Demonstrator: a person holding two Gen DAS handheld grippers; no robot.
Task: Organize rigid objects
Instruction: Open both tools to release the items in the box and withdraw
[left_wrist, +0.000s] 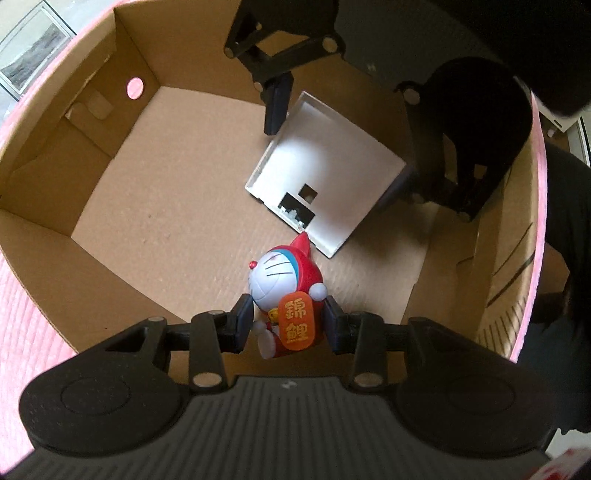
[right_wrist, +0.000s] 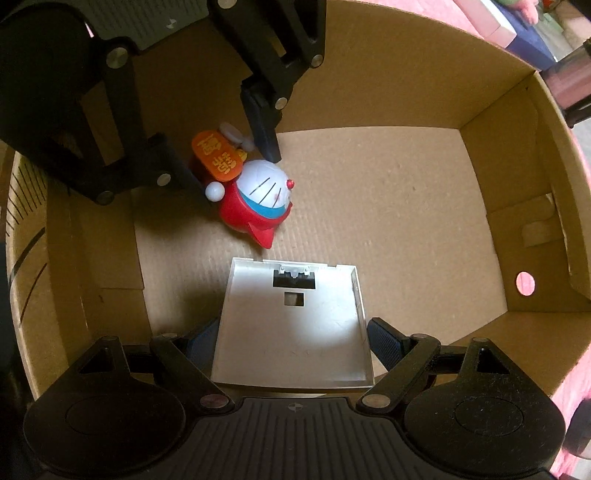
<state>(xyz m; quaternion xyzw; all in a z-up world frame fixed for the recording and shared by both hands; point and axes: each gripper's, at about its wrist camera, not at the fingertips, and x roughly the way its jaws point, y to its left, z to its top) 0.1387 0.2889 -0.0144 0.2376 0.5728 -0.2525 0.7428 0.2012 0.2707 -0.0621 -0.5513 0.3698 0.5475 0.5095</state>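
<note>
Left hand-held gripper (left_wrist: 286, 325) clasps the figurine (left_wrist: 284, 291); right hand-held gripper (right_wrist: 291, 343) apparently grips the white panel (right_wrist: 291, 332).

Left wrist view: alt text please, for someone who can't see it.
The left gripper clamps a red and white cat figurine above the floor of a cardboard box. Beyond it, the right gripper straddles a white square plastic cover.

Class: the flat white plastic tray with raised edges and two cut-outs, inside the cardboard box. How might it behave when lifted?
The white plastic tray probably stays stiff: its raised rim looks straight. Thin walls suggest it is light. Its glossy surface could slip between the right gripper pads.
</note>
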